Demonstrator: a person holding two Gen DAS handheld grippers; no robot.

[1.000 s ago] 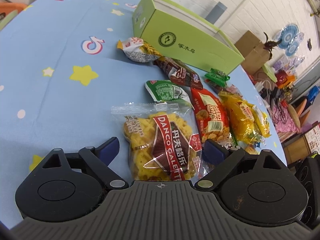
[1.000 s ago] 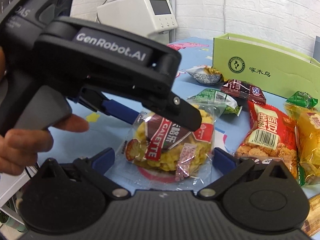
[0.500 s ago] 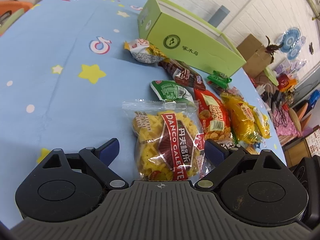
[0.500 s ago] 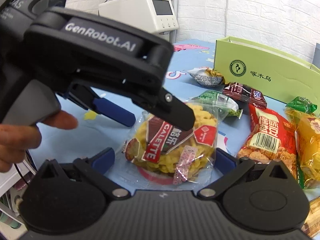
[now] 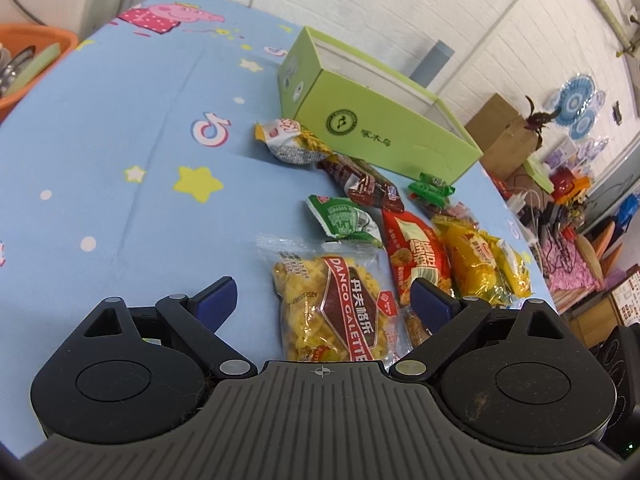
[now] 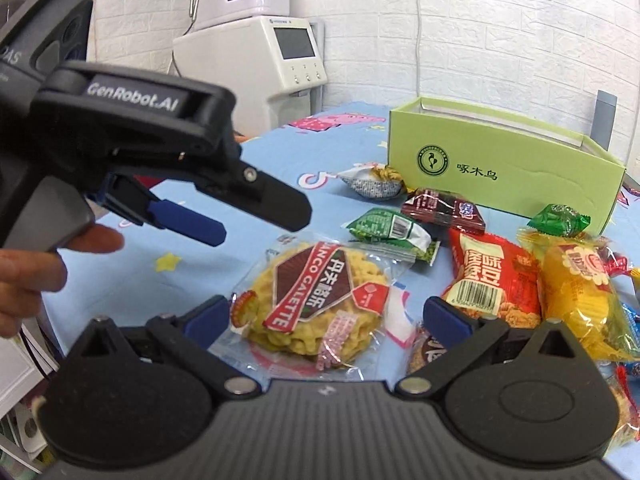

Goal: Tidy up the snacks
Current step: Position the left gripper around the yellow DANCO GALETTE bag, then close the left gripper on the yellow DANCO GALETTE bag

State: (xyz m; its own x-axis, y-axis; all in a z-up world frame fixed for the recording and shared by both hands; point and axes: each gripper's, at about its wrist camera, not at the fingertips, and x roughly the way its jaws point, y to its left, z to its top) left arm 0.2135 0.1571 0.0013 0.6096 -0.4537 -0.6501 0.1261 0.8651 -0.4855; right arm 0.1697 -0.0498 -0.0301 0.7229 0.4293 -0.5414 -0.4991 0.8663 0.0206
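Both grippers, left [image 5: 322,294] and right [image 6: 326,316], gape wide and empty over the clear-wrapped yellow galette packet [image 6: 316,300]. Only the right wrist view shows the person's hand [image 6: 36,264].

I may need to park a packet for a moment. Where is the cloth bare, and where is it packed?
Bare: the blue tablecloth left of the snack row, between the waffle packet and the pig print, and the stretch left of the green box. Packed: the strip from the box's front down past the red packet and yellow packets.

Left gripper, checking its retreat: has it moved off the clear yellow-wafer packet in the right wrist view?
Yes. The left gripper has moved up and left, uncovering the clear yellow-wafer packet.
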